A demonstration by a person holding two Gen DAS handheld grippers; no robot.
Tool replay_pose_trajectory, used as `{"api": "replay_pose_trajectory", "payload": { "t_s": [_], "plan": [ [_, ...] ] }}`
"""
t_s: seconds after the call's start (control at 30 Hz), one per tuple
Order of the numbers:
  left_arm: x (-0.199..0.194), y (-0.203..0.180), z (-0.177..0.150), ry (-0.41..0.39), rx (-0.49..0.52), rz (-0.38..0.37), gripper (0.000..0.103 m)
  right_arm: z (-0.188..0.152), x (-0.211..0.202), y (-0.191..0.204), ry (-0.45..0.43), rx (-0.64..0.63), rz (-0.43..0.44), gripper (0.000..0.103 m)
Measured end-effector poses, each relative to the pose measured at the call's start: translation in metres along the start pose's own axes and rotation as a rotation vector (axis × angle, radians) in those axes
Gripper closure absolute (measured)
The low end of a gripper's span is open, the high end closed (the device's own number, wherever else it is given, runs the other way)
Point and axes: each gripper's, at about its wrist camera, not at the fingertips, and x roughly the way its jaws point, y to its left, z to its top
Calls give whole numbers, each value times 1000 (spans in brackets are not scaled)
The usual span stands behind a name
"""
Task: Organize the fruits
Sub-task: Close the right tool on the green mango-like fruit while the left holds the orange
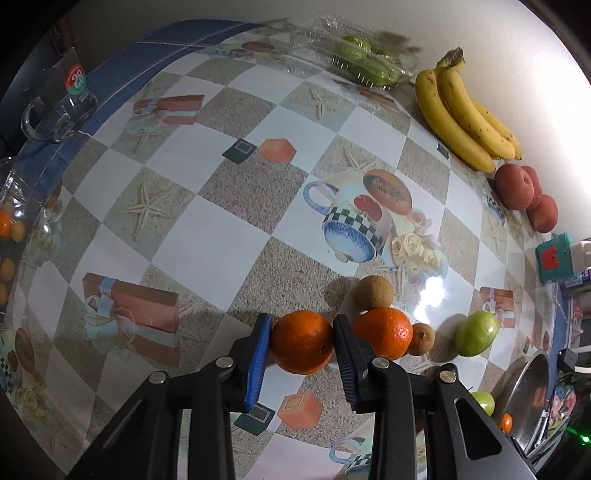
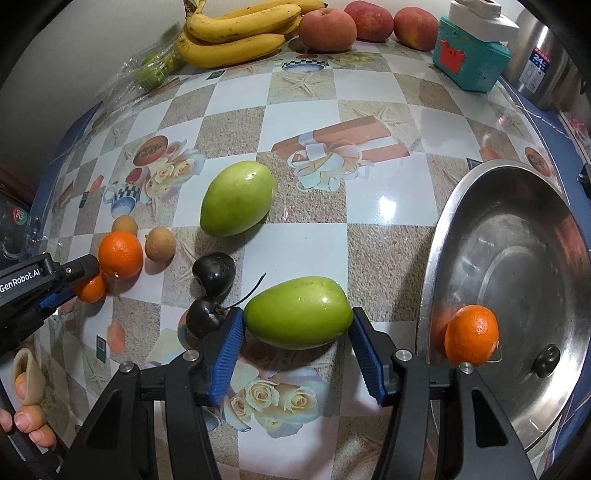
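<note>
On the table: steel bowl [image 2: 458, 206] at the right edge holding one orange [image 2: 471, 334], so sorting looks barely begun; bananas [image 2: 236, 33], three peaches [image 2: 327, 29] and a pack of green fruit [image 2: 155, 66] sit along the wall. Loose in the middle: two green mangoes [image 2: 238, 199], two more oranges, two brown fruits [image 2: 160, 244], two dark cherries [image 2: 214, 271]. Right gripper [image 2: 297, 328] brackets the near mango [image 2: 297, 312], fingers apart, not clearly clamped; left gripper [image 1: 302, 341] hugs an orange [image 1: 302, 341], apparently gripped.

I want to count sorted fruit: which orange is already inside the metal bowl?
The orange by the metal bowl's near rim. The other two lie on the table, by the left claw.
</note>
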Motion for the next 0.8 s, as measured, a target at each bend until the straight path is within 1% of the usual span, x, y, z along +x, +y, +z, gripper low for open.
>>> {"api": "replay_pose_trajectory", "payload": {
  "t_s": [0.1, 0.3, 0.43, 0.6, 0.73, 0.8],
  "plan": [
    [-12, 3, 1, -30, -9, -12, 67, 2, -7, -3, -15, 13, 24, 44],
    [-41, 0, 4, -113, -1, -40, 67, 4, -39, -7, -104, 25, 60, 44],
    [-57, -9, 3, -154, 25, -57, 67, 5, -56, -7, -149, 29, 62, 44],
    [-65, -21, 1, -172, 60, -63, 67, 4, -63, -17, -149, 62, 61, 44],
    [-64, -33, -4, -162, 84, -90, 67, 4, -60, -33, -138, 112, 46, 44],
    [-63, -43, -9, -156, 113, -100, 67, 4, -62, -43, -140, 139, 34, 44]
  ]
}}
